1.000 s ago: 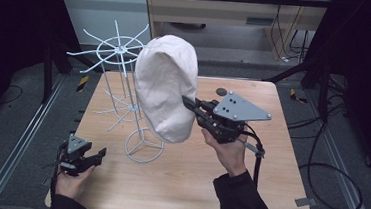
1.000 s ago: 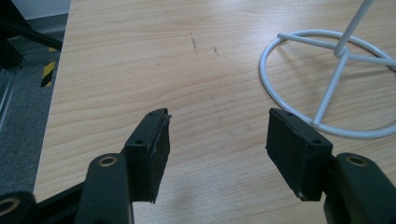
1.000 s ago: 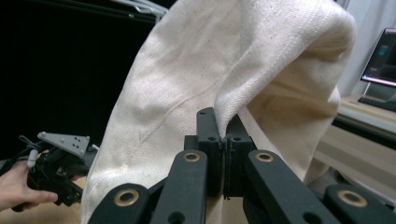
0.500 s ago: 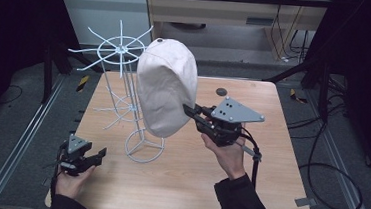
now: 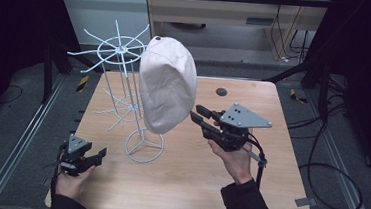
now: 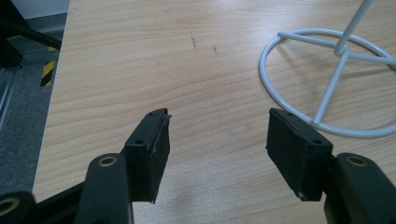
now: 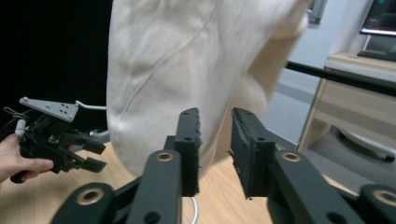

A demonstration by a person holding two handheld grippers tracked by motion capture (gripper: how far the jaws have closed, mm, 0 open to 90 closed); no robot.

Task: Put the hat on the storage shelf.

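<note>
Cream cap (image 5: 167,85) hangs on the white wire rack (image 5: 124,94), at the rack's 3 o'clock side, above the wooden table (image 5: 187,185). Right gripper (image 5: 196,116) sits at the cap's 4 o'clock, just off the fabric; its jaws have just been opening, now a narrow gap, nothing pinched. Left gripper (image 5: 100,154) rests at the table's 8 o'clock, jaws wide, empty, near the rack's base ring (image 6: 327,84).
</note>
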